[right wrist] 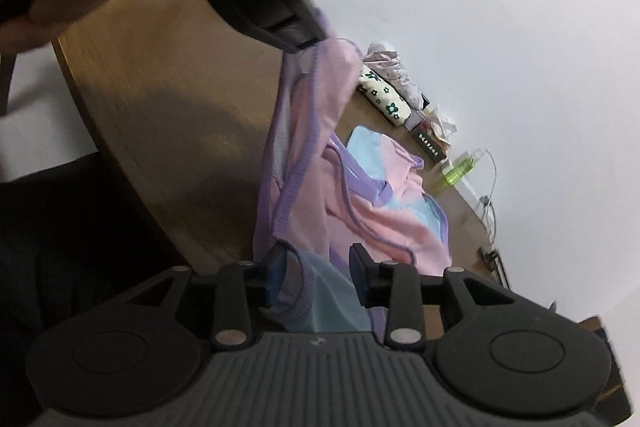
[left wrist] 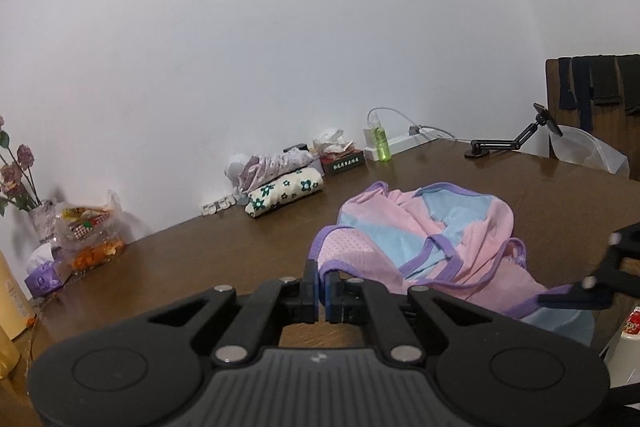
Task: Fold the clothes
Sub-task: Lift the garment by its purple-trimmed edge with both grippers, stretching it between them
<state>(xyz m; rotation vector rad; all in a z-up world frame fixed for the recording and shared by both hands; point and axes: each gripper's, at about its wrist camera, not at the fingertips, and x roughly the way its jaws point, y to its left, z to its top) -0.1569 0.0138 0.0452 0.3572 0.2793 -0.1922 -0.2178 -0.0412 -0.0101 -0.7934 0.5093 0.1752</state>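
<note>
Pink and light-blue garment with purple trim, crumpled in a loose heap on the brown table, one purple-edged corner lifted and stretched taut

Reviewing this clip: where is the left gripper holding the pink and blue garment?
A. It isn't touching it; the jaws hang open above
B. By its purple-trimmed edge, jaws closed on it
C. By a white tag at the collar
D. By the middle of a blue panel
B. In the left wrist view, the left gripper has its jaws pinched together on the purple trim of the garment, which lies on the brown table.
</note>
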